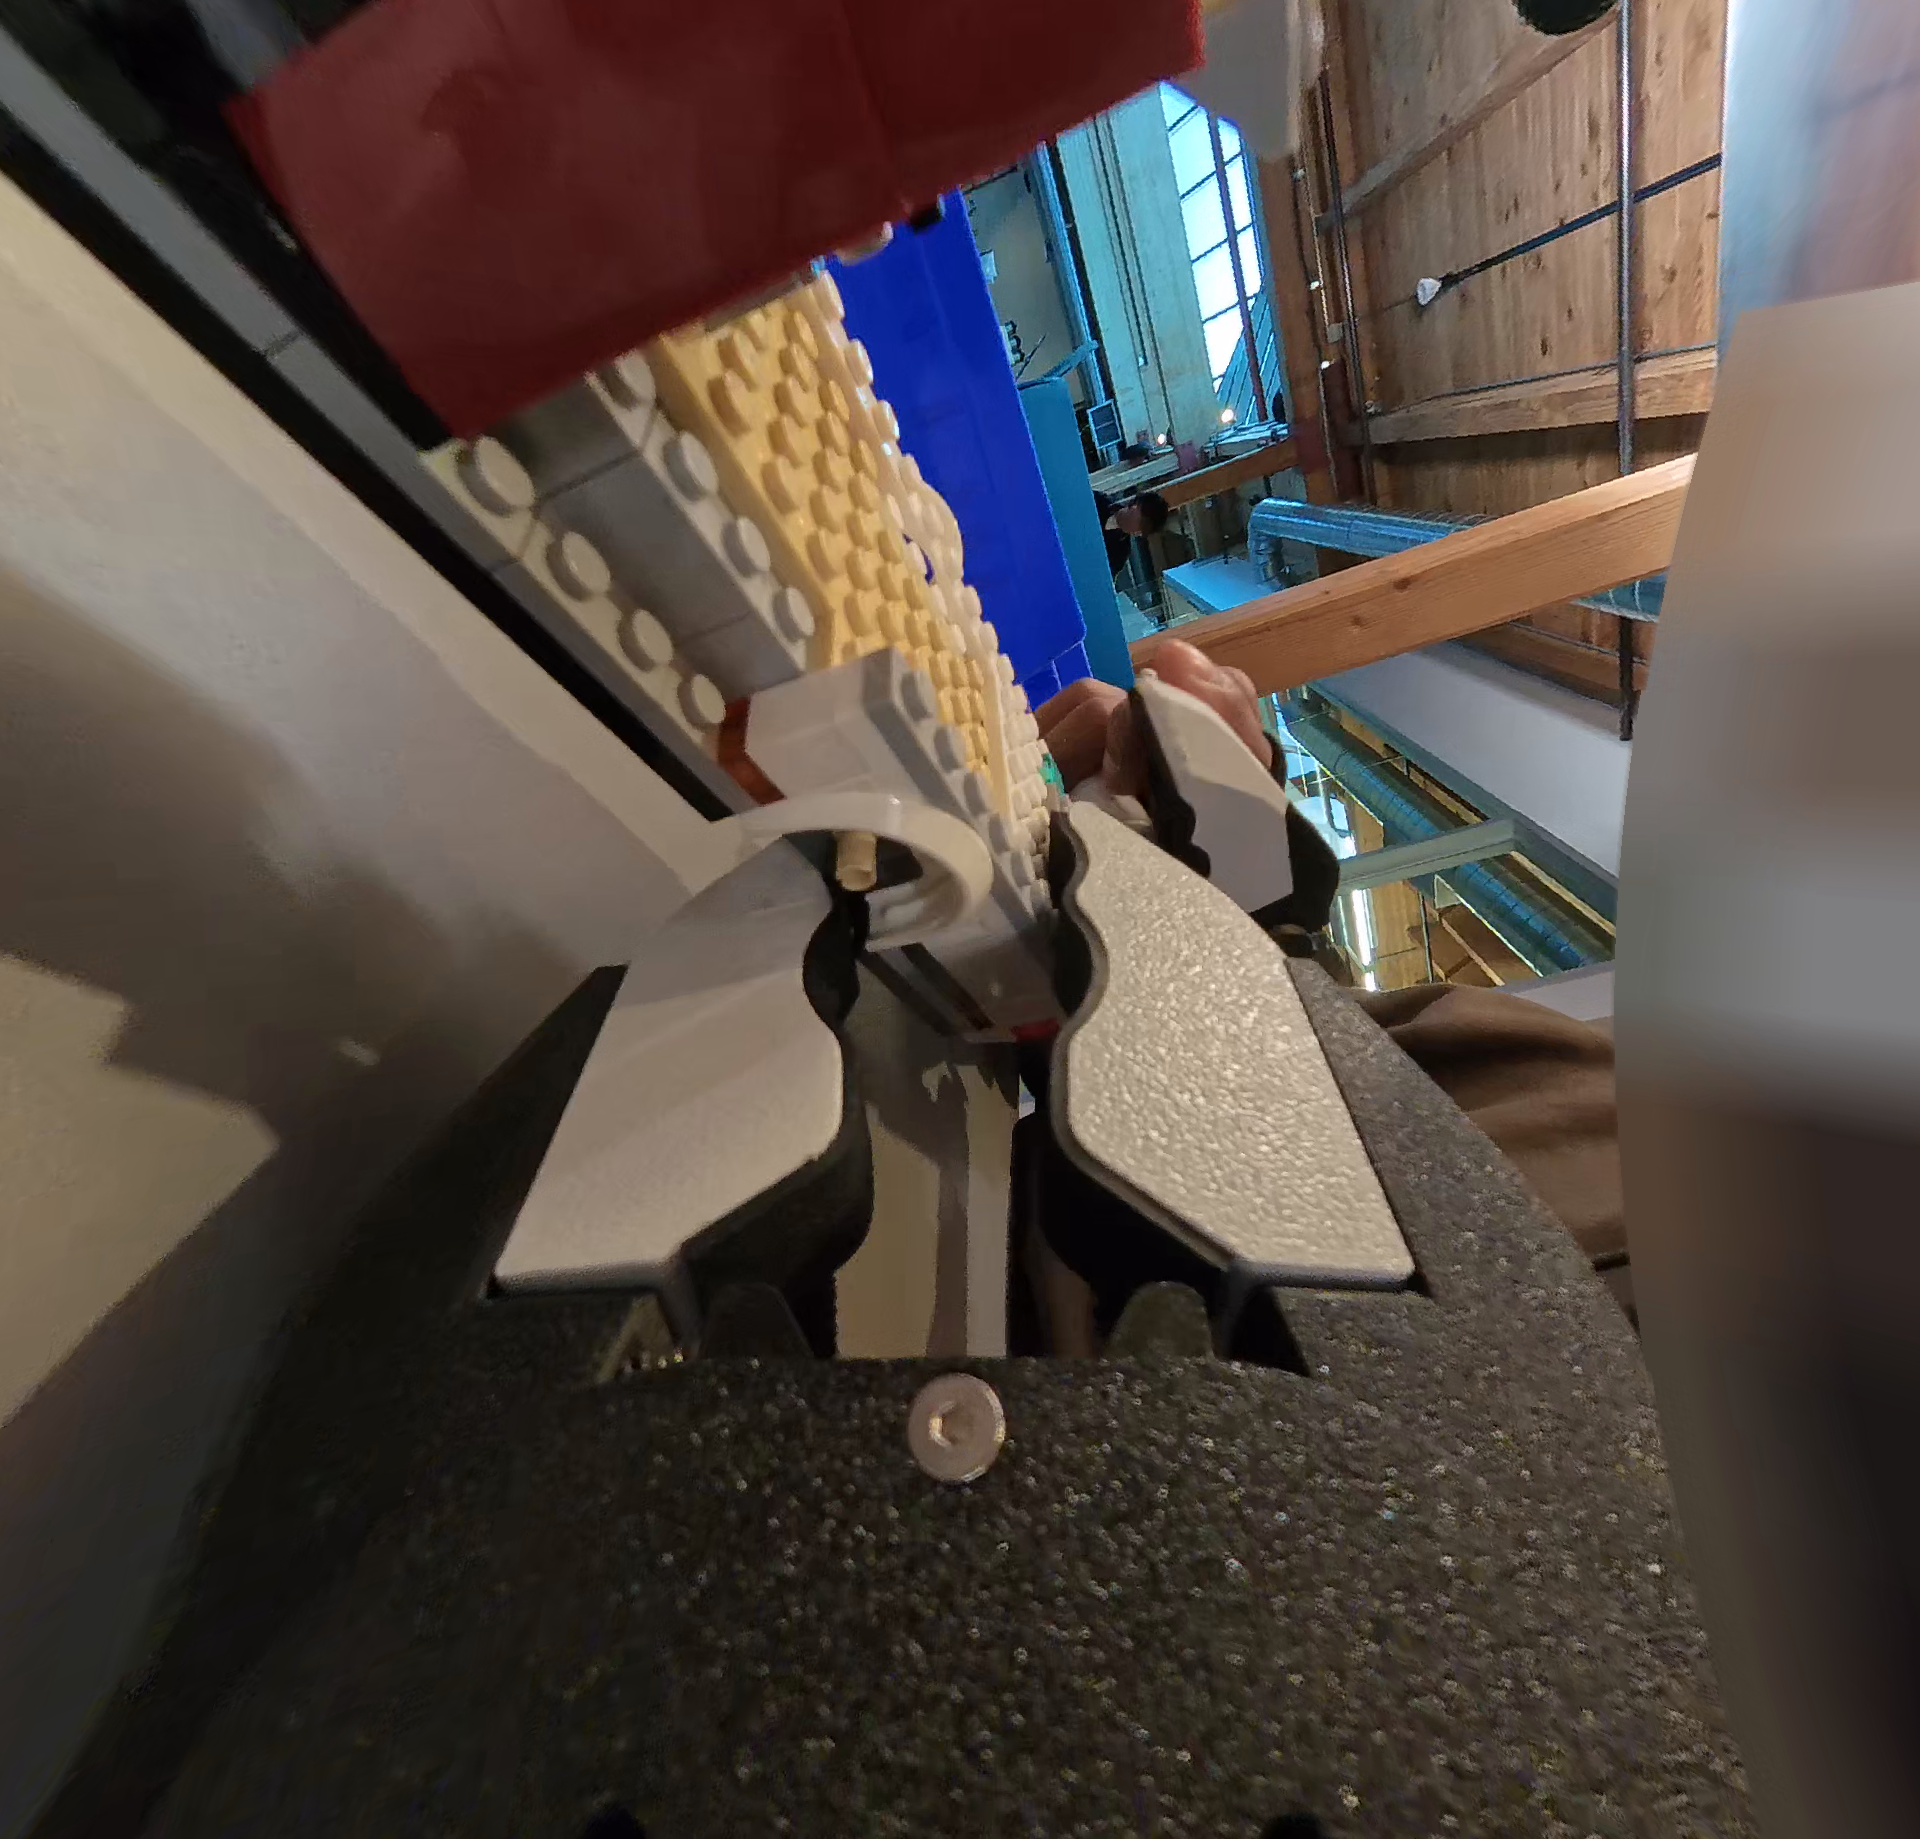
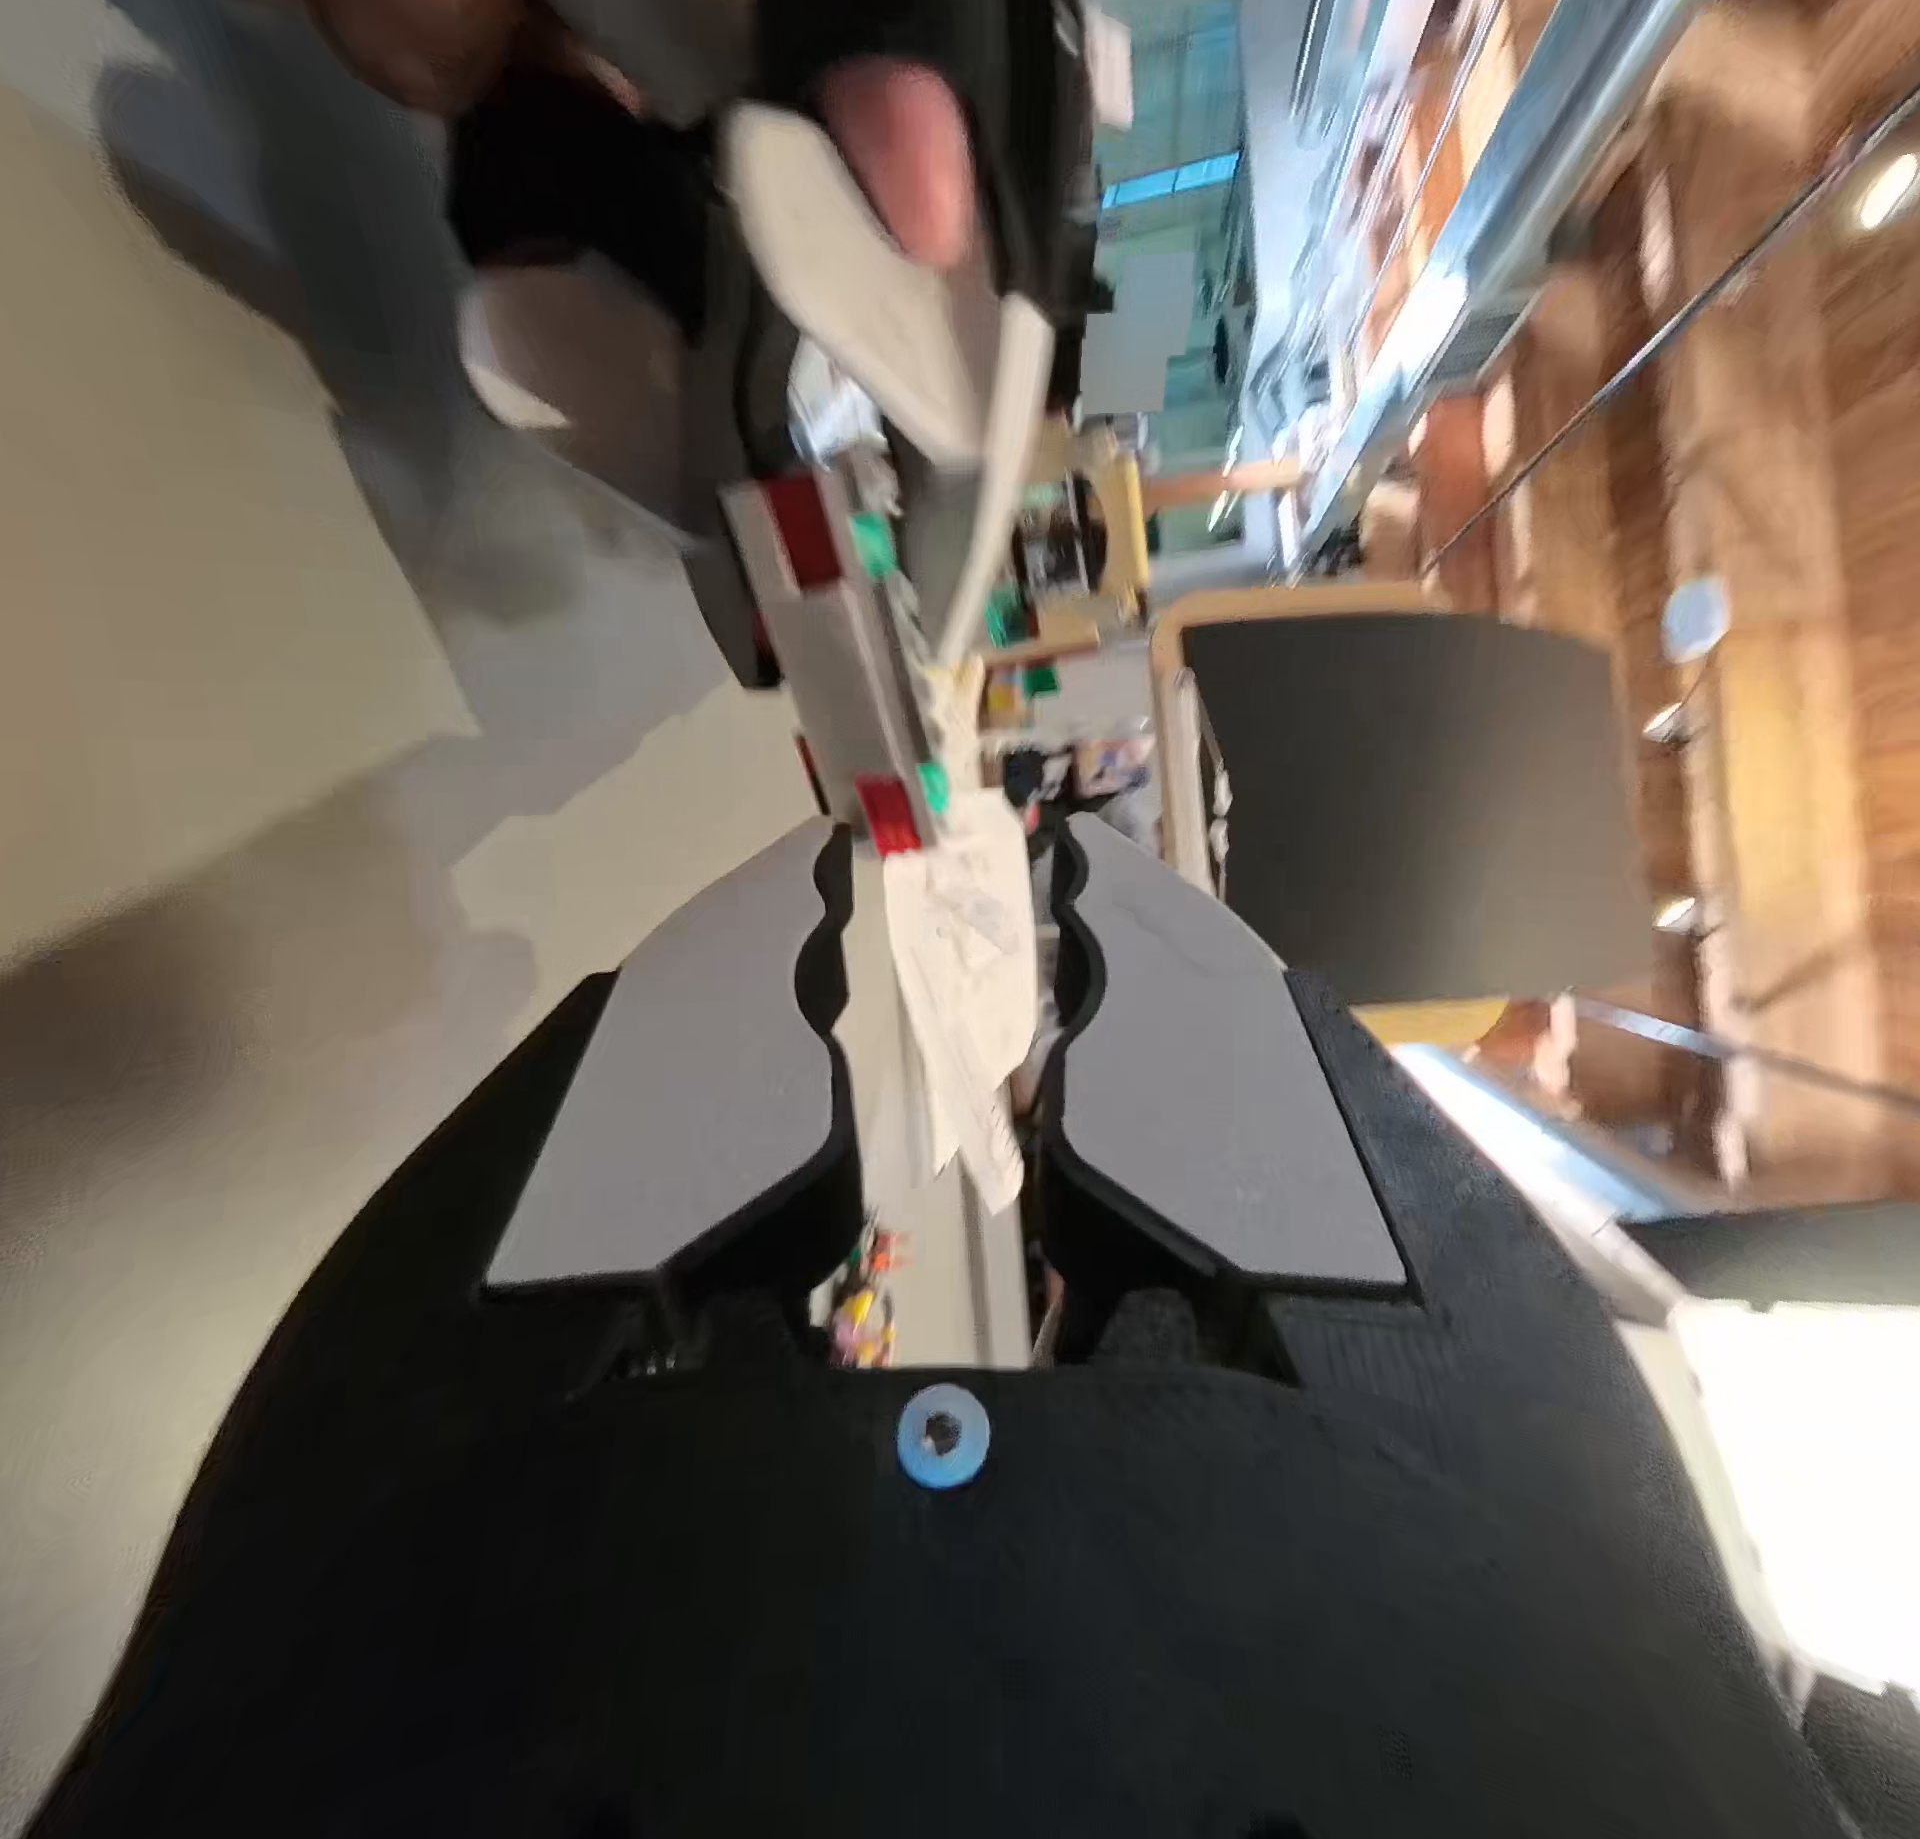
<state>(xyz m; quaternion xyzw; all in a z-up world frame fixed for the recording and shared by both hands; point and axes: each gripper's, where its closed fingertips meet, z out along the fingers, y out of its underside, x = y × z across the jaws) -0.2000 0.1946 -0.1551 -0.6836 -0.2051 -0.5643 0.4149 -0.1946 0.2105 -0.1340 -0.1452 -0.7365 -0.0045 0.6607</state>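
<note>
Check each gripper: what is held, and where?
Left gripper clamps the brick-built model at its near grey edge. Right gripper is open, holding nothing.

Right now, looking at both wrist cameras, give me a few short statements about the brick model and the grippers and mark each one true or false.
1. The left gripper is clamped on the brick model. True.
2. The model's studded top is green. False: tan, with grey bricks beside it.
3. The right gripper grips the model. False: its fingers stand apart, the model's red-tipped end just at the fingertips.
4. A blue bin stands behind the model. True.
</note>
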